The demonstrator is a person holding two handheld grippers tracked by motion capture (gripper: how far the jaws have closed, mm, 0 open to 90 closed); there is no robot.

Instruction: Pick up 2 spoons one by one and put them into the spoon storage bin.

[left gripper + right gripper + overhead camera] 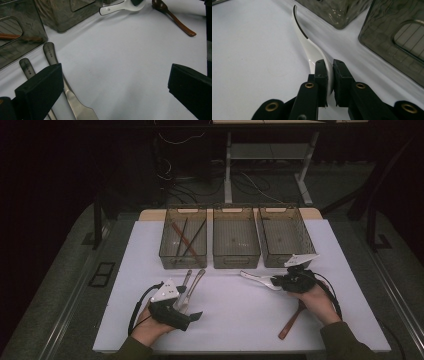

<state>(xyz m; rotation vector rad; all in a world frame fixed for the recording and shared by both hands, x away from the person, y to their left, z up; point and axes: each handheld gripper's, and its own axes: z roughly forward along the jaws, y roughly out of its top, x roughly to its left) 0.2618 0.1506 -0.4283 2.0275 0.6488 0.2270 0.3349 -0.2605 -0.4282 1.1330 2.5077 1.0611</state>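
Fingers (322, 75) of the right gripper (330, 75) are clamped on the bowl end of the white spoon (305, 41); those of the left gripper (112, 82) stand wide apart over bare table, holding nothing.

Largest first. We see the white table (230, 320) across the lower centre of the high view. Three smoky bins sit in a row at mid-frame: left bin (183, 237) with thin sticks in it, middle bin (236, 236), right bin (285, 236). Two metal utensils (192, 285) lie lower left, just beside the left gripper (175, 312). A brown spoon (292, 320) lies lower right, partly under the right hand (312, 297). The white spoon (256, 279) sits right of centre, handle pointing left, near the bin fronts.

Step, as we judge it: sorting cutlery, white spoon just gripped. Next move calls for a lift clear of the bin rim, then release into a bin.

Whether the spoon's handle touches the table, we cannot tell. The utensils' working ends are cut off in the left gripper view.
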